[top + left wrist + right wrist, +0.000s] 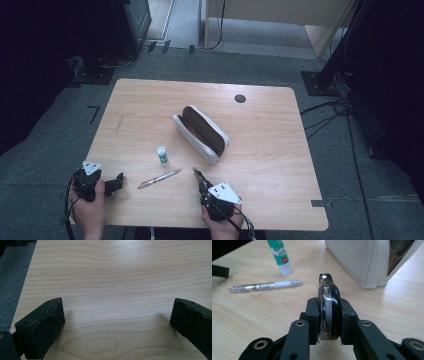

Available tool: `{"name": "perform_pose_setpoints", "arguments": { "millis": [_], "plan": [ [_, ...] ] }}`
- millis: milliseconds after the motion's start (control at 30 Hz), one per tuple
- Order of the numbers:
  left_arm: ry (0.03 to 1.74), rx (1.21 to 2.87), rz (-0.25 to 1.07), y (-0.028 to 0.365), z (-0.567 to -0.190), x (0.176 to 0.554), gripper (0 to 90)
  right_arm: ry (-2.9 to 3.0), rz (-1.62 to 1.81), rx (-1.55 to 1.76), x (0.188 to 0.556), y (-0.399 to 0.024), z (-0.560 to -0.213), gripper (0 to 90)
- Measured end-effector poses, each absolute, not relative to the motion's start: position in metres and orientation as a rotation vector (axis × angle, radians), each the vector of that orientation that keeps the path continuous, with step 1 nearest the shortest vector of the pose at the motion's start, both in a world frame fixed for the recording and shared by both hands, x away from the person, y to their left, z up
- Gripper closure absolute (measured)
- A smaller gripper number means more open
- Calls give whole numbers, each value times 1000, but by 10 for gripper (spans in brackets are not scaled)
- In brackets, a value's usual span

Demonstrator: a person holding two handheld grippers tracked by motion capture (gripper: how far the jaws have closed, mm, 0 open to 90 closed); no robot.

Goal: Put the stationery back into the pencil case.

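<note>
Light wooden table (270, 150), open white pencil case (201, 133), glue stick (162, 155), pen (159, 178) lying on it

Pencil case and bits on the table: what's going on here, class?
A person works with a hand-held gripper in each hand. The right hand-held gripper is shut on a flat, dark, shiny object near the open pencil case. The left hand-held gripper rests open over bare table. A pen and glue stick lie between them.
</note>
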State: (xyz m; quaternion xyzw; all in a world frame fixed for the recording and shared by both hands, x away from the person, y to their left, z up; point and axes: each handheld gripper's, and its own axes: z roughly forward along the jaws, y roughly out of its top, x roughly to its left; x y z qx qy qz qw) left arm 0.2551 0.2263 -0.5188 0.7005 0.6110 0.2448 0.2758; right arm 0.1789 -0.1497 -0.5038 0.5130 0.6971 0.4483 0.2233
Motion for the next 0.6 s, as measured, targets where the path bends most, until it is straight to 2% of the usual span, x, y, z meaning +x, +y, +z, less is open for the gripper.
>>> {"name": "perform_pose_setpoints", "arguments": {
  "millis": [600],
  "plan": [
    [1642,1882,658,226,-519,255,0,2011,1268,1330,194,-182,-469,730]
  ]
}}
